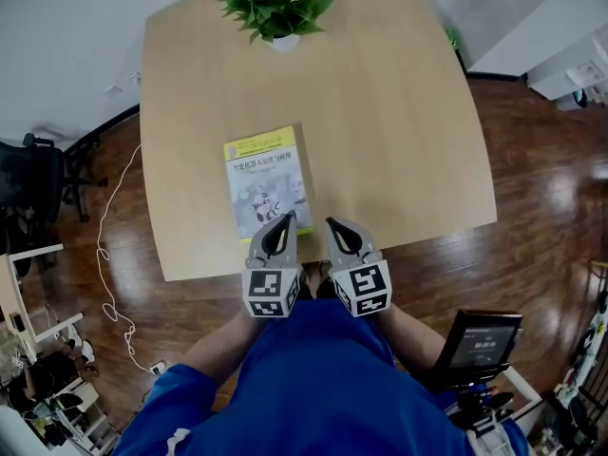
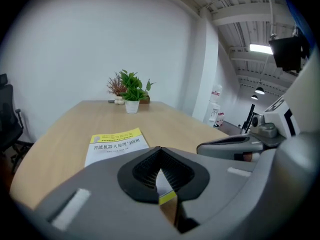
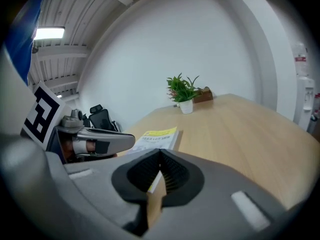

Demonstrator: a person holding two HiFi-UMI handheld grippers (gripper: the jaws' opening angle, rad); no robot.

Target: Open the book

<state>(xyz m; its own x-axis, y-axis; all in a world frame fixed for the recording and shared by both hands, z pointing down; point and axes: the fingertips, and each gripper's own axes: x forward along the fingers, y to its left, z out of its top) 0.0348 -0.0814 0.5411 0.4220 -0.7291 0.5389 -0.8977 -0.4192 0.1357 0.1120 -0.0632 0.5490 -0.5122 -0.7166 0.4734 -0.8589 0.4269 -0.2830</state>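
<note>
Pale wood makes up the tabletop (image 1: 399, 112), and a yellow-and-white book (image 1: 268, 180) lies shut on it, cover up, close to the near edge and a little left of the middle. A potted plant (image 1: 274, 8) stands at the far edge. The left gripper (image 1: 281, 224) is over the book's near right corner, jaws pressed together with nothing between them. The right gripper (image 1: 335, 226) is just beside it over the near edge, off the book, jaws likewise closed and empty.

Book (image 1: 266, 174): near right corner hidden behind left tool (image 1: 283, 221); small cover print too fine to read. Plant (image 1: 271, 3): top cut off by frame edge.
</note>
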